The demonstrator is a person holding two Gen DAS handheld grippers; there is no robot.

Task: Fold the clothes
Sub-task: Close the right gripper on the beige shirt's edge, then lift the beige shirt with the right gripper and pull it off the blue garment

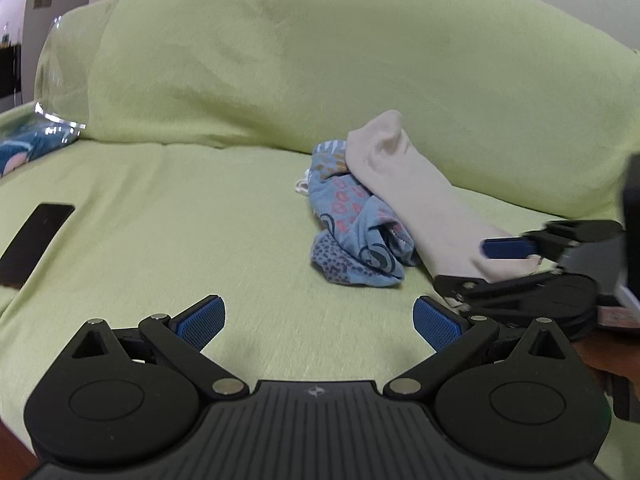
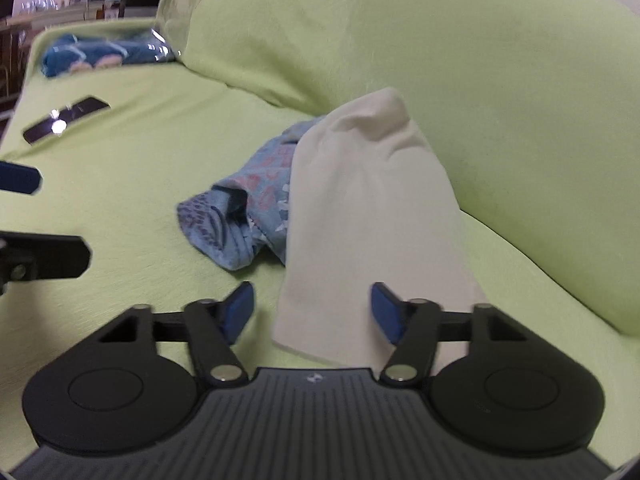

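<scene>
Reaching for the white cloth (image 2: 360, 216) on the sofa (image 2: 132, 152), right claw (image 2: 312, 312) half open around its near edge, not pinching; left claw (image 1: 318, 322) open, empty. Blue garment (image 2: 240, 216) crumpled beside it; nothing folded yet.

The left gripper (image 1: 318, 322) points a little downward, its two blue pads (image 1: 200, 322) standing wide apart with nothing between them. The right gripper (image 2: 312, 312) is just beside it on the right, also tilted downward. Its jaws stand half apart, the pads (image 2: 240, 312) on either side of pale cloth, not pressing it.
</scene>
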